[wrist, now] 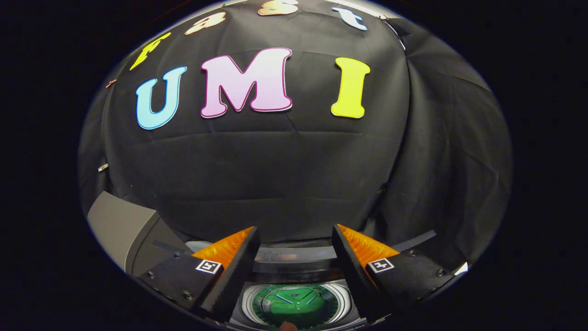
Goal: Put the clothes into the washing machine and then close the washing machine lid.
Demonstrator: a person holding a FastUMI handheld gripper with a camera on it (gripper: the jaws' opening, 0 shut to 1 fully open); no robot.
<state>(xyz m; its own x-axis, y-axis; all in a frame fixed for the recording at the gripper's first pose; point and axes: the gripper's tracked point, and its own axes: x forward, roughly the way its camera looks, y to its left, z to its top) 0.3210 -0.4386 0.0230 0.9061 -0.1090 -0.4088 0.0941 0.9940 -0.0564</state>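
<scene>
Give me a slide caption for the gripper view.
Open claw poised above the washing machine, green garment lying in the drum below.

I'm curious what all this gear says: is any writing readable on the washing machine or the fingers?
Fingers, open above the washing machine: no words, just a square coded tag on each.
Washing machine: no readable writing.
Green garment inside it: none.

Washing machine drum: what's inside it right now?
A green garment lies inside the drum, seen between the open, empty tongs. The tong fingers cover the drum's sides, so anything there is hidden.
</scene>
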